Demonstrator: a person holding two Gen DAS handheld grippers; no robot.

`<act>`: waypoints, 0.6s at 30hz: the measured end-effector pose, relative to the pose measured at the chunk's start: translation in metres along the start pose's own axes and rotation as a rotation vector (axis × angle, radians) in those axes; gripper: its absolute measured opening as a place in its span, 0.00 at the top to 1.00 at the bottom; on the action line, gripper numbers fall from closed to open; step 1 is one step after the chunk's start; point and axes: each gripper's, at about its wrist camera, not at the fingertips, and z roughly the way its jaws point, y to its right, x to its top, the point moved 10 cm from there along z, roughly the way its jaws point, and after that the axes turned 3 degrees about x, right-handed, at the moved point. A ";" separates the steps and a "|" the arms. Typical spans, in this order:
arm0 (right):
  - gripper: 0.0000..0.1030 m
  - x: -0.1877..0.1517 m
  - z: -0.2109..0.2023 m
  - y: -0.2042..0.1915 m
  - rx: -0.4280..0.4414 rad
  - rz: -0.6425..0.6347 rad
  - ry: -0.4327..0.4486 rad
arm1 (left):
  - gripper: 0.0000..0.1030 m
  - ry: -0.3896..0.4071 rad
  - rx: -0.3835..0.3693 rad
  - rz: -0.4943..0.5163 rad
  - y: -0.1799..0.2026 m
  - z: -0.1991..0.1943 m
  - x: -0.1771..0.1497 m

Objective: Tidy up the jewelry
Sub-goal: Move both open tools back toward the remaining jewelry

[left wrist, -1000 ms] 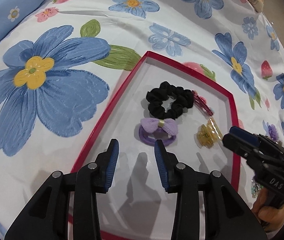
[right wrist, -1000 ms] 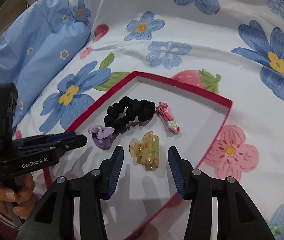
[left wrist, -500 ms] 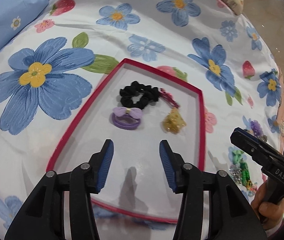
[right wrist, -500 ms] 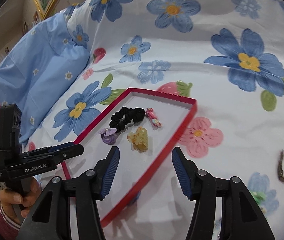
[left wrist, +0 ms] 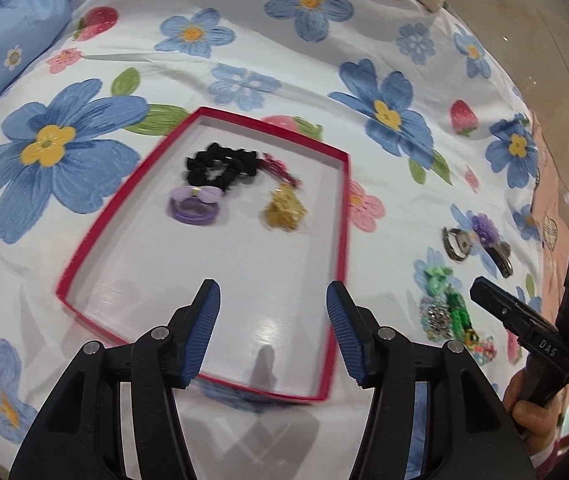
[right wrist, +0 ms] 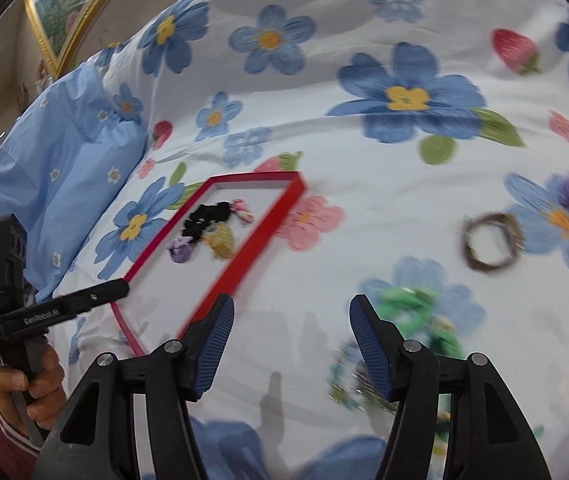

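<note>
Both your left gripper (left wrist: 272,332) and right gripper (right wrist: 290,346), just opening, hold nothing; haste could scatter the loose pile (right wrist: 412,312).

Only two bits of lettering were legible. In the left wrist view, the right gripper (left wrist: 480,286), off to the right of the jaws, had "DAS" in white on its black arm. In the right wrist view, the left gripper (right wrist: 122,289), off to the left, read "GenRobot.AI"; smaller print beside that was too tiny to make out.
</note>
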 end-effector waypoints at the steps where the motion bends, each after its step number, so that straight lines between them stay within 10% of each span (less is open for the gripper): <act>1: 0.39 -0.003 -0.004 0.006 -0.010 0.010 0.004 | 0.47 -0.003 -0.007 0.009 0.006 0.001 -0.001; 18: 0.39 -0.013 -0.060 0.075 -0.103 0.118 0.068 | 0.45 -0.054 -0.067 0.167 0.094 0.017 -0.015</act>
